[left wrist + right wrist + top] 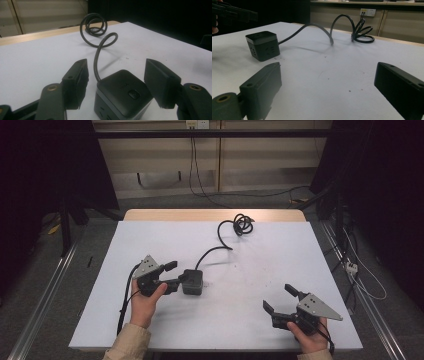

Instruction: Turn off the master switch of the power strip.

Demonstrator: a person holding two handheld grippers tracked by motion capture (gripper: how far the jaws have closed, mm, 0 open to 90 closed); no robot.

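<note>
Both claws apart: left claw [116, 85] straddles, w/o touching, socket cube [122, 93]; right claw [327, 92] empty.

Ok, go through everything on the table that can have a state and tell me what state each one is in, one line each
Black socket cube: upright on the table, between the left gripper's fingers, gaps on both sides.
Black cord: attached to the cube, arching up, far end coiled near the table's back edge.
Left gripper: open, straddling the cube, not gripping.
Right gripper: open, nothing between its fingers, apart from the cube.
</note>
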